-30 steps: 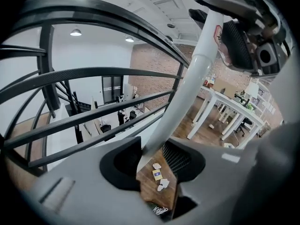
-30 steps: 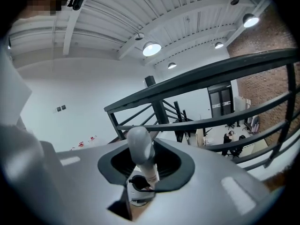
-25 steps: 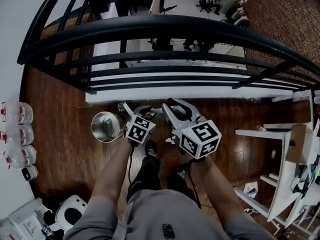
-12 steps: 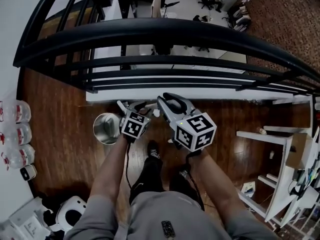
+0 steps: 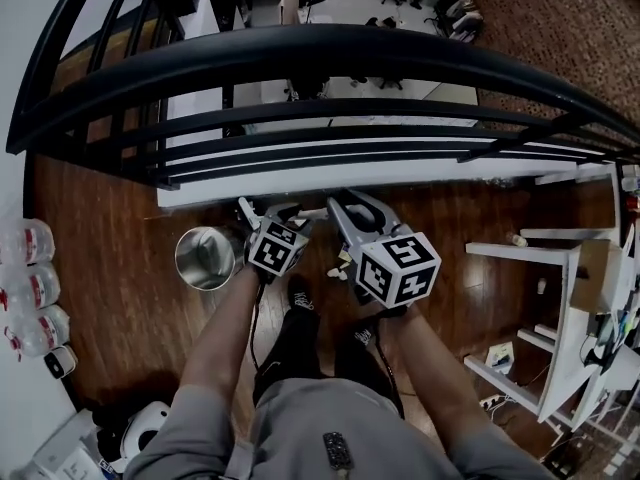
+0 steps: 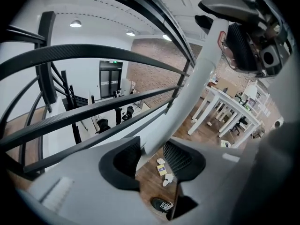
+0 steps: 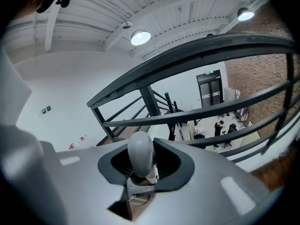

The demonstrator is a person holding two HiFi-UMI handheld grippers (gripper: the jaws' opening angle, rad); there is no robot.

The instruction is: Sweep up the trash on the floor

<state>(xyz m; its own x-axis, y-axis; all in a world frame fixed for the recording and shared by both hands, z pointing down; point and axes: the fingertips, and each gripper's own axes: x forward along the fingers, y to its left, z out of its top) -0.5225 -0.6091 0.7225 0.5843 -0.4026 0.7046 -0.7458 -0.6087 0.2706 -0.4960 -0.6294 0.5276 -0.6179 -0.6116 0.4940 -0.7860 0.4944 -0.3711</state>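
- Both grippers have sunk slightly since a second ago. Head view: left gripper (image 5: 265, 212) and right gripper (image 5: 352, 204) are close together beside the railing (image 5: 300, 53); trash (image 5: 336, 272) lies on the floor just below them.
- Left gripper view: jaws clamp the white handle (image 6: 197, 74). Risk: a swing could knock it against the railing.
- Right gripper view: jaws are part-closed on the handle's rounded tip, which could slip free.

Dark wood floor (image 5: 120, 258), curved black railing (image 5: 320, 53), white table (image 5: 520, 251) at right, brick wall (image 6: 154, 55), ceiling lamp (image 7: 140, 37)
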